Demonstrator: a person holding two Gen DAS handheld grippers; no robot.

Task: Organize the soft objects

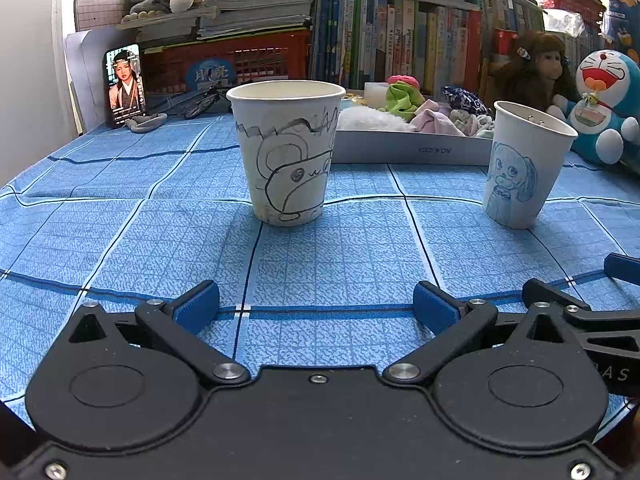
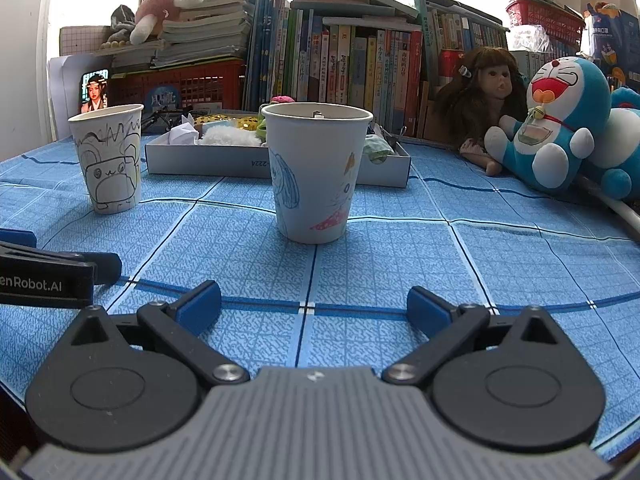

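A white shallow box (image 1: 412, 148) at the back of the blue tablecloth holds several soft cloth items (image 1: 404, 98); it also shows in the right wrist view (image 2: 208, 162). A paper cup with a black drawing (image 1: 286, 156) stands ahead of my left gripper (image 1: 316, 306), which is open and empty. A paper cup with a blue dog drawing (image 1: 520, 168) stands to the right. In the right wrist view that cup (image 2: 316, 172) stands ahead of my right gripper (image 2: 314, 304), open and empty. The black-drawing cup (image 2: 110, 158) is at the left.
A Doraemon plush (image 2: 556, 124) and a doll (image 2: 484, 96) lean against the bookshelf (image 2: 340, 60) at the right. A phone (image 1: 125, 84) stands at the back left by a red crate (image 1: 236, 64). The left gripper's side (image 2: 48, 276) shows at the left edge.
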